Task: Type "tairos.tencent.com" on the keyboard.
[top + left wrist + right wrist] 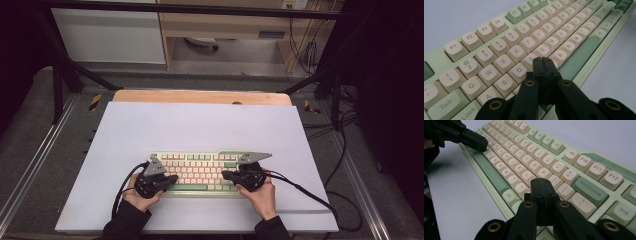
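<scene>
Black jaws of the left gripper (543, 60) filled the bottom centre of the left gripper view, pressed flat together with nothing between them, tips over the cream keys around F and G of the keyboard (529, 47). Whether the tip actually touched a keycap could not be told; it sat just above or on them.

Right gripper (541, 181) looked the same in its own view: jaws clenched on nothing, tip at the keys just below P and next to L, Backspace key (590, 191) off to the lower right of frame. Left gripper also appeared in the upper left of that frame, tip down on the far end of the letter rows.

High view: keyboard lay low centre on the white table mat (200, 125), long axis running left-right across the frame, parallel to the near edge. Left gripper (172, 179) came in over its left half, right gripper (225, 176) over its right half, tips pointing inward toward each other with a stretch of keys between them. Both hands rested at the keyboard's near edge.

Key relation for the next move, as a judgement: keys lay directly under each closed tip, so pressing called for a short drop. Left gripper was nearer the left-half letters, right gripper nearer the right-half ones. Spacebar (579, 56) lay toward the near side of both.
</scene>
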Tool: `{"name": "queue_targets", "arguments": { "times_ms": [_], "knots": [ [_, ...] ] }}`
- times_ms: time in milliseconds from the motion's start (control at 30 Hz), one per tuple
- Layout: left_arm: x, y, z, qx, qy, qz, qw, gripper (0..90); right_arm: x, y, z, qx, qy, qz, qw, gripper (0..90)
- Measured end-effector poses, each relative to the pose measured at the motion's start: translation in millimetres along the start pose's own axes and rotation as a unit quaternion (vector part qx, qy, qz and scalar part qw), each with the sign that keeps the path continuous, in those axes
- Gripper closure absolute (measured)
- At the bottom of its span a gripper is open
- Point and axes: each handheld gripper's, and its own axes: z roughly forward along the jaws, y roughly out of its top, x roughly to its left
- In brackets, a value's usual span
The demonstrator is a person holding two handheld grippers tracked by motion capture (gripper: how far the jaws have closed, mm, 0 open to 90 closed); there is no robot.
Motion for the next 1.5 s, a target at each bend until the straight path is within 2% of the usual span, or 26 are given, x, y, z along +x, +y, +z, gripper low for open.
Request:
{"name": "queue_targets", "arguments": {
  "times_ms": [400,967,1500],
  "knots": [
    [-0.2,-1.9,1.1,0.000,0.000,0.004,1.0000,89.7,0.1,0.3,-0.6,-0.001,-0.001,0.001,1.0000,90.0],
    [12.0,-6.6,-25.4,-0.023,0.004,-0.005,0.9997,89.6,2.9,4.0,2.1,-0.005,0.002,0.004,1.0000,90.0],
    [24.0,-20.8,-41.4,-0.032,0.010,-0.015,0.9993,89.6,12.1,15.6,21.1,-0.001,0.001,-0.004,1.0000,90.0]
  ]
}}
